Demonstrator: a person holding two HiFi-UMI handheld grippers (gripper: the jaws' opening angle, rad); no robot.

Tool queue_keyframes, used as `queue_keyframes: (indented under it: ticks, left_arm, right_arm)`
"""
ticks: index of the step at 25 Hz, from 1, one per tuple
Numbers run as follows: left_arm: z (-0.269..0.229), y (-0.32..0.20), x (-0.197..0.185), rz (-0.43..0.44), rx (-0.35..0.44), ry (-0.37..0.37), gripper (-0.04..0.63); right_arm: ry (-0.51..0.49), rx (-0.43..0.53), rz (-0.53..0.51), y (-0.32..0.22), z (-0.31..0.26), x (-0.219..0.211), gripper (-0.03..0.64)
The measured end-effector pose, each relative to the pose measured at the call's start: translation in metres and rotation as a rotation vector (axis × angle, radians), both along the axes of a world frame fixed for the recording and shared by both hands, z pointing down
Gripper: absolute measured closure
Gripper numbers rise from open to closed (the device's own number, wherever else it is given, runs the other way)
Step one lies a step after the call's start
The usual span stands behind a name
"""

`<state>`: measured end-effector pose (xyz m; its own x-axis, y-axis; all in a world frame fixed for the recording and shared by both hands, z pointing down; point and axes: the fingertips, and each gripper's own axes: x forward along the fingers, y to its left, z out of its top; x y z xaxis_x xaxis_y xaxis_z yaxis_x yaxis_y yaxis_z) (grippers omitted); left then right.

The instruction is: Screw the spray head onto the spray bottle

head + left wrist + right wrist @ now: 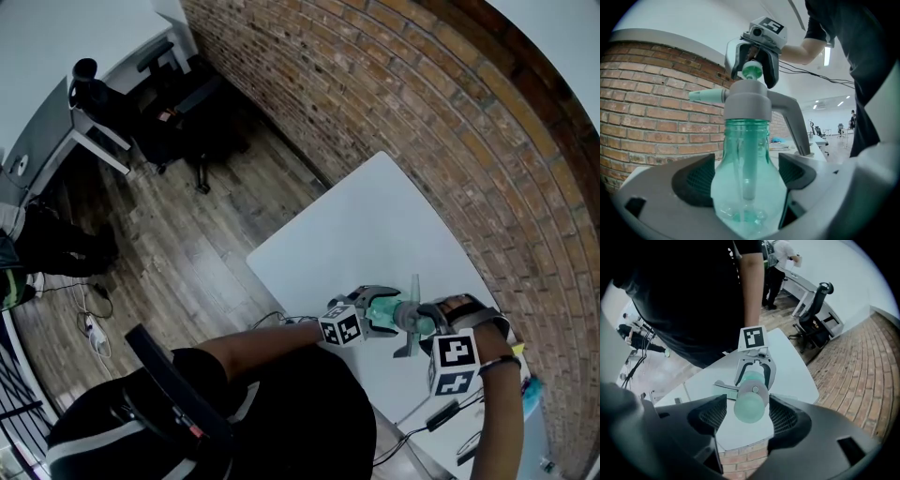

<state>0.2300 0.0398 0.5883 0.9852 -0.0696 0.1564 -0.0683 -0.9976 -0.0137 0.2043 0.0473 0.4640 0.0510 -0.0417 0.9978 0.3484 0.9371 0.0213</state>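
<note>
Green and see-through, the one spray bottle (pixel 740 199) stands upright, pinched between the pads of your left claw (pixel 746 176), which points level. One grey spray head (pixel 747 101) sits on its neck. Your right claw (pixel 749 414) points straight down above it, with its jaws spread around the one green knob (pixel 752 70) on top and a small gap each side. One white table (pixel 375 216) lies below both claws.

Bright, even indoor light; ceiling strip lights (pixel 827 55) glare upper right in left gripper view. Heavy fisheye bending, dark vignetted corners, close foreground soft.
</note>
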Motion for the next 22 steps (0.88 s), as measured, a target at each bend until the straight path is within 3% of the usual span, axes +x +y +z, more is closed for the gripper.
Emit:
queue_keyframes:
  ticks: [8, 15, 18, 22]
  left_arm:
    - [0.001, 0.000, 0.000, 0.001, -0.004, -0.005, 0.192]
    - [0.000, 0.001, -0.001, 0.000, 0.001, 0.001, 0.190]
    - [0.000, 0.000, -0.001, 0.000, 0.005, 0.003, 0.189]
    - [0.000, 0.001, -0.004, -0.015, 0.011, 0.018, 0.187]
  right_arm:
    - [0.125, 0.053, -0.275, -0.005, 0.019, 0.004, 0.331]
    - [0.149, 0.085, -0.436, -0.006, 0.031, 0.004, 0.330]
    - [0.140, 0.083, -0.427, -0.007, 0.037, 0.002, 0.331]
    - [0.059, 0.037, -0.255, -0.008, 0.041, -0.003, 0.330]
